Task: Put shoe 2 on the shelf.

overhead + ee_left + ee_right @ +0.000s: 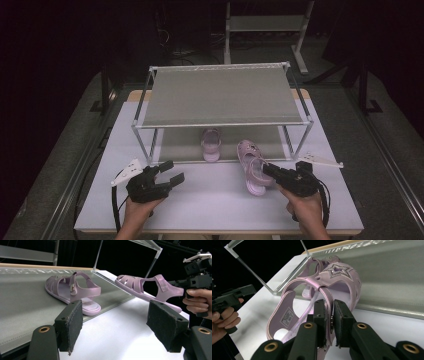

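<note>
High view, step in hand: I judge I am putting a pair of pink sandals on the lower shelf [175, 145] of the shoe rack [222, 95]; 1 is in place, 1 is in my grip.
High view, right gripper: my right gripper [270, 171] pinches the heel strap of the second sandal [251, 167], which sits on the white table [210, 200] just in front of the rack, toe toward the shelf.
High view, left gripper: my left gripper [172, 174] hangs over the table to the left, jaws spread, holding nothing.
High view, first sandal: the first sandal [211, 144] lies on the lower shelf, under the top tier.

Left gripper view, jaws: both pads stand wide apart with bare table between them.
Left gripper view, sandals: the first sandal [75, 291] lies flat on the grey shelf [22, 297]; the second sandal [150, 290] is tilted, toe at the shelf edge, heel held up by my right gripper [178, 286].

Right gripper view, grip: my right gripper [330, 315] is pressed together on the strap of the second sandal [329, 280]; a thin part of it sits between the pads.
Right gripper view, other hand: my left gripper [242, 292] waits well apart at the left.

Next move, judgement: I need to carry the second sandal forward and lower it beside the first, sole flat, clear of the rack's front rail and corner post, then release.
Risk, judgement: the strap is soft, so the sandal may swing or twist as I move.
</note>
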The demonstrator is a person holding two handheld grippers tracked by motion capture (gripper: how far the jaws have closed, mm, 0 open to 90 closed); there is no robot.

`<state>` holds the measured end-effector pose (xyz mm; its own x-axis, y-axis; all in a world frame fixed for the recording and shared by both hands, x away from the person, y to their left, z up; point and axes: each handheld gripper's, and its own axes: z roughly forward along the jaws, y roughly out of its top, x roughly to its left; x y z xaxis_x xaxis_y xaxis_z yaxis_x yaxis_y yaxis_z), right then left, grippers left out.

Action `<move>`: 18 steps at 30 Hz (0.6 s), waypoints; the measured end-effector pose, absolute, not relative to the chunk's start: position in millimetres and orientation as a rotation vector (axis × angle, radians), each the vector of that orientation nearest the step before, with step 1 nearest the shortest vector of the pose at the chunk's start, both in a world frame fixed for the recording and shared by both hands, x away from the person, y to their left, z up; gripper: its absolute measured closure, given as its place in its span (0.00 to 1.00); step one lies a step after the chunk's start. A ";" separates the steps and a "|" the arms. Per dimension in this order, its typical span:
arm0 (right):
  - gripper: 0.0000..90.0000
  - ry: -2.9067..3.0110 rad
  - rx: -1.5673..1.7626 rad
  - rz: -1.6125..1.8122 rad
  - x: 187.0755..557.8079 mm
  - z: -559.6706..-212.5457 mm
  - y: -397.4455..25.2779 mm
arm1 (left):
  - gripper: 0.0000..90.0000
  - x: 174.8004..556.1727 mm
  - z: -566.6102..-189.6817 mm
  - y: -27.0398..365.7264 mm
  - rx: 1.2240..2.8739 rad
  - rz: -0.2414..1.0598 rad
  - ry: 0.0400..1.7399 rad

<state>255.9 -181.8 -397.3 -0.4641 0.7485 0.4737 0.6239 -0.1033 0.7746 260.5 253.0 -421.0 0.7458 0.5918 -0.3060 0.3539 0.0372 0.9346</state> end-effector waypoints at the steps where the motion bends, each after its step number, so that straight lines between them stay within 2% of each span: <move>1: 0.89 2.021 1.558 1.624 256.7 -397.3 -180.9 | 0.32 260.5 -420.9 253.0 1.573 0.215 0.786; 18: 0.89 2.010 1.567 1.602 269.2 -406.1 -163.3 | 0.32 254.8 -419.2 254.2 1.573 0.224 0.782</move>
